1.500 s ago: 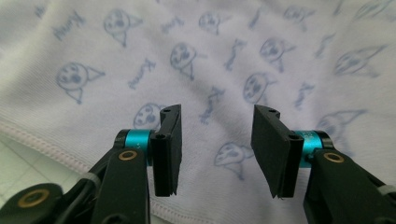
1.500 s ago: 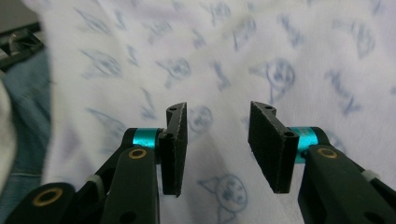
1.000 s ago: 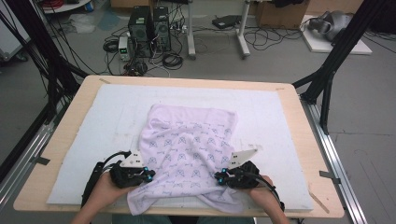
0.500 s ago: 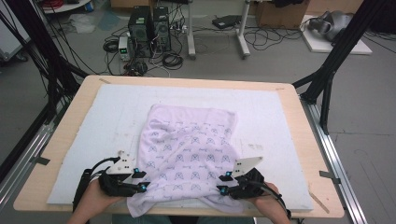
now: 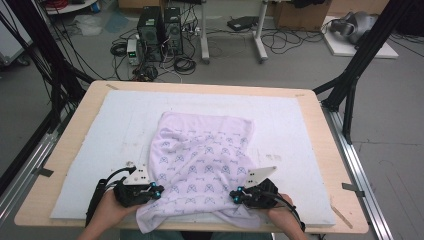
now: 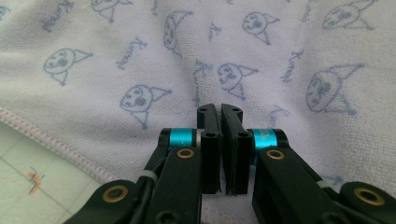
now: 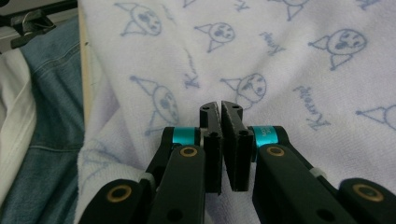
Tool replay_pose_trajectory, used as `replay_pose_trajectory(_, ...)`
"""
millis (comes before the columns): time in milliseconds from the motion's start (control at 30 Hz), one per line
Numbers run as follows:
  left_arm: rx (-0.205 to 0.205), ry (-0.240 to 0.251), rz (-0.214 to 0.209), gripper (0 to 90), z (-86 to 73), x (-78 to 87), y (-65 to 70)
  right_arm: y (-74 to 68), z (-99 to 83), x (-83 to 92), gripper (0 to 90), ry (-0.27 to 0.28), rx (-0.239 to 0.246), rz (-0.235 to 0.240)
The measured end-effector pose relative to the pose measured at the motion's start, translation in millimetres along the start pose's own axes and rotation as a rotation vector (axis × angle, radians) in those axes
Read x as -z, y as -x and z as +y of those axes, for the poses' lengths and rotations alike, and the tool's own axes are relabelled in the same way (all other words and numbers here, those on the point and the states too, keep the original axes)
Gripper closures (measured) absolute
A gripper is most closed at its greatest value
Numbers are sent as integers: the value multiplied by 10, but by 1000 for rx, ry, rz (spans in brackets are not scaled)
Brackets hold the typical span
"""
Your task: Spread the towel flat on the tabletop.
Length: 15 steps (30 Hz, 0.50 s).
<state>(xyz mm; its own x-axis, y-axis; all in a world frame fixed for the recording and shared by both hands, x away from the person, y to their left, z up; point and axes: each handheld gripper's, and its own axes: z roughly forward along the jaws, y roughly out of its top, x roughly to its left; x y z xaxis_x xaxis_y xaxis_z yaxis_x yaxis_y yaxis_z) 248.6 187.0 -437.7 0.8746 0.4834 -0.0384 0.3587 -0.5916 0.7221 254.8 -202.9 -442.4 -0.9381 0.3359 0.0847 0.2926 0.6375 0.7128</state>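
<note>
Now | towel [image 5: 202, 165] rumpled on white mat [image 5: 90, 145], near hem over counter [image 5: 50, 195] edge | left tongs [image 5: 159, 190] and right tongs [image 5: 234, 194] just reopened, closed again, jaws together at towel's near corners | judged: re-gripping, cloth pinch unclear

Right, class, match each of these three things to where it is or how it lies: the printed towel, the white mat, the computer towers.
Things:
1. printed towel
2. white mat
3. computer towers

Place or state:
A. standing on the floor beyond the table's far edge
B. rumpled, its near end hanging over the table's near edge
C. spread flat over the wooden tabletop

Pairs: 1-B, 2-C, 3-A
</note>
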Motion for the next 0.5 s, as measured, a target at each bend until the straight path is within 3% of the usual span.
replay_pose_trajectory(333,-49,35,-19,865,-1,283,236,-319,114,217,873,73,63,66)
replay_pose_trajectory(433,-59,42,-35,865,-10,393,320,-445,130,308,874,96,83,106)
replay_pose_trajectory(500,-69,50,-51,862,-13,451,358,-504,136,371,871,139,80,152)
